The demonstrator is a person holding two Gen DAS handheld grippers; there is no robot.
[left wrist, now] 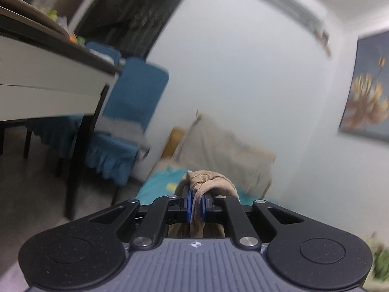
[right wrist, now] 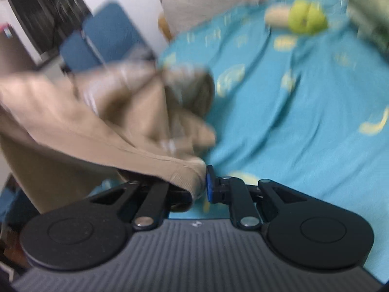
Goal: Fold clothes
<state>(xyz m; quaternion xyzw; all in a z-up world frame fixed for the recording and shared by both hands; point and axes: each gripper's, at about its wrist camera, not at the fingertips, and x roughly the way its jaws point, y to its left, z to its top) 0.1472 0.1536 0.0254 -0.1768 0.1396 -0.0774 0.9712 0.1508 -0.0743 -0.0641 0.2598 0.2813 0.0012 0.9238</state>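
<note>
Left wrist view: the left gripper (left wrist: 197,200) is clenched on a bunched edge of a tan garment (left wrist: 206,178), the cloth squeezed between the blue pads (left wrist: 187,200) and spilling over their tips toward 12 o'clock. Beyond it, a strip of turquoise bedsheet (left wrist: 160,180) shows at 11 o'clock, a beige pillow (left wrist: 226,146) leans on the wall at 1 o'clock, and a blue chair (left wrist: 136,92) and a table (left wrist: 48,73) sit at 10 o'clock. No fold can be judged from here; the garment seems lifted rather than laid flat.

Right wrist view: the right gripper (right wrist: 203,186) grasps a ribbed hem of the same tan garment (right wrist: 85,121), which billows toward 9 and 10 o'clock in motion blur, off the bedsheet (right wrist: 304,109). Only the right-hand pad (right wrist: 209,185) is visible; the other lies under cloth. A green toy (right wrist: 307,18) rests at 1 o'clock. Judging by the loose, airborne cloth, folding looks early: spreading and every fold remain.
</note>
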